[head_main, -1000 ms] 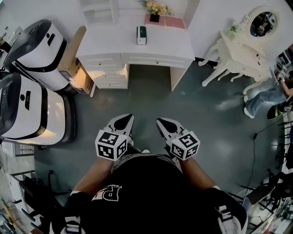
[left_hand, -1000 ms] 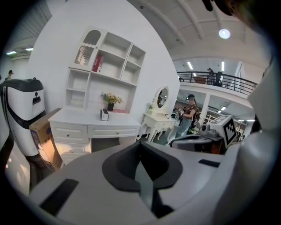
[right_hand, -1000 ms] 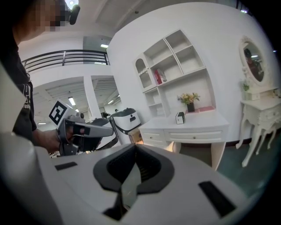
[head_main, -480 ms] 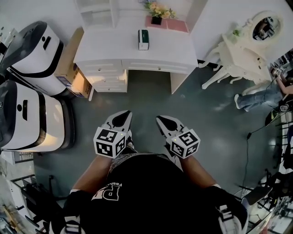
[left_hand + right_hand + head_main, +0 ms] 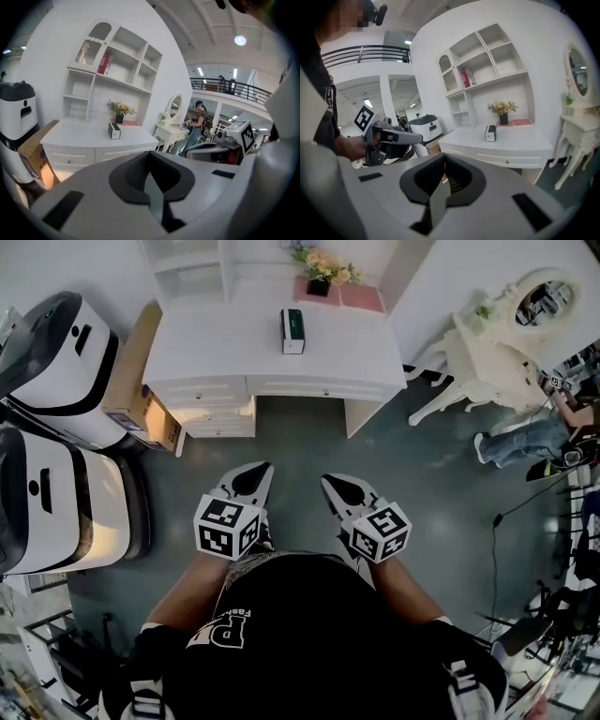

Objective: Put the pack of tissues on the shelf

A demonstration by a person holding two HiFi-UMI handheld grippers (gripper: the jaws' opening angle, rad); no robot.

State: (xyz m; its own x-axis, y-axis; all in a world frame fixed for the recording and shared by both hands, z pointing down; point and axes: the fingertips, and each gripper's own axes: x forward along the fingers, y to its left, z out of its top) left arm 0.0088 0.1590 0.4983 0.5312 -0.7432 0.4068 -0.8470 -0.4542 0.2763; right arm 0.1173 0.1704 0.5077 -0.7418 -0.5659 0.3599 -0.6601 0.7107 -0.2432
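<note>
The pack of tissues (image 5: 292, 331) is a small white and dark green box standing on the white desk (image 5: 225, 343); it also shows in the left gripper view (image 5: 114, 131) and the right gripper view (image 5: 490, 133). The white shelf unit (image 5: 112, 79) rises from the back of the desk. My left gripper (image 5: 253, 478) and right gripper (image 5: 339, 489) hang side by side in front of my body, over the floor and well short of the desk. Both have their jaws together with nothing between them.
Two large white and black machines (image 5: 56, 427) stand at the left, with a cardboard box (image 5: 136, 381) beside the desk. A flower pot (image 5: 319, 282) sits at the desk's back. A white dressing table with mirror (image 5: 497, 343) stands right; a person (image 5: 534, 437) sits beyond it.
The view has shifted a little: the desk and tissue pack have slid slightly up and the room has turned. Both grippers stay in the same place before my body.
</note>
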